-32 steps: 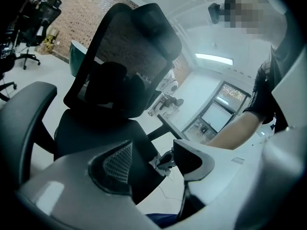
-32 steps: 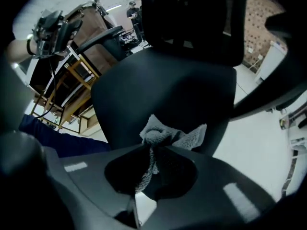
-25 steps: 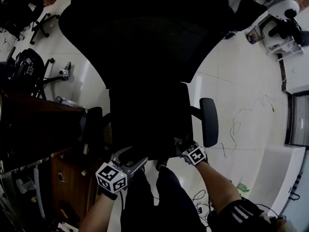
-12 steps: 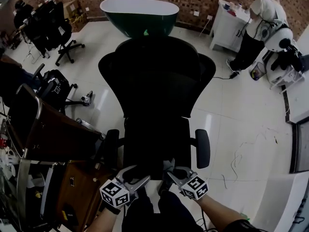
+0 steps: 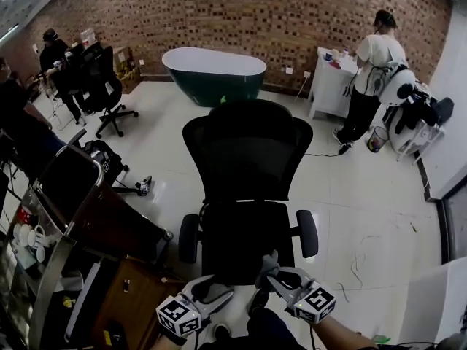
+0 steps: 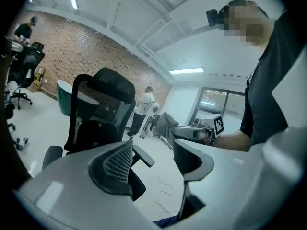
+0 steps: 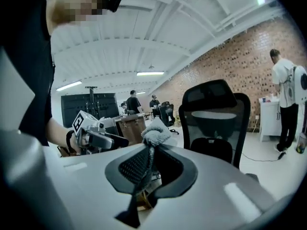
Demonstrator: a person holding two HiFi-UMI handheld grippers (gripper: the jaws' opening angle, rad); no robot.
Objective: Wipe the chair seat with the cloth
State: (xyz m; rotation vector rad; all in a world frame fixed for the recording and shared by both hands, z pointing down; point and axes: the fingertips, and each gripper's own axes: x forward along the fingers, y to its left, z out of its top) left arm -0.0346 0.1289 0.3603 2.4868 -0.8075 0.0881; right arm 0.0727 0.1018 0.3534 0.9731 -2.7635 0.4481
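The right gripper point(image 7: 147, 163) is clamping a grey cloth point(image 7: 154, 134). Its fingers point(image 7: 134, 166) are pressing together on the fabric, and a crumpled tuft is sticking up above the fingertips. In the head view this gripper is hovering at the front right corner of the black office chair point(image 5: 244, 166), with the cloth bunched at the front edge of the chair seat point(image 5: 244, 243). Whether the fabric is touching the seat cannot be told.

The left gripper point(image 6: 152, 161) is standing open. Its two mesh-faced fingers point(image 6: 117, 162) are spread apart with nothing between them, and only the white floor point(image 5: 350, 195) and one chair armrest point(image 6: 143, 156) are showing through the gap. In the head view it is hanging just in front of the seat's left front corner, near the right gripper but apart from it.

The chair is facing the person, with its mesh backrest upright and both armrests sticking out at the sides. Behind it a dark green bathtub point(image 5: 214, 71) is standing against the brick wall point(image 5: 241, 13). To the right, a person in a white shirt point(image 5: 373, 57) is standing at a white cabinet point(image 5: 328, 86). A wooden table point(image 5: 131, 301) is sitting to the left of the chair, and thin cables point(image 5: 357, 257) are lying on the floor to the right.
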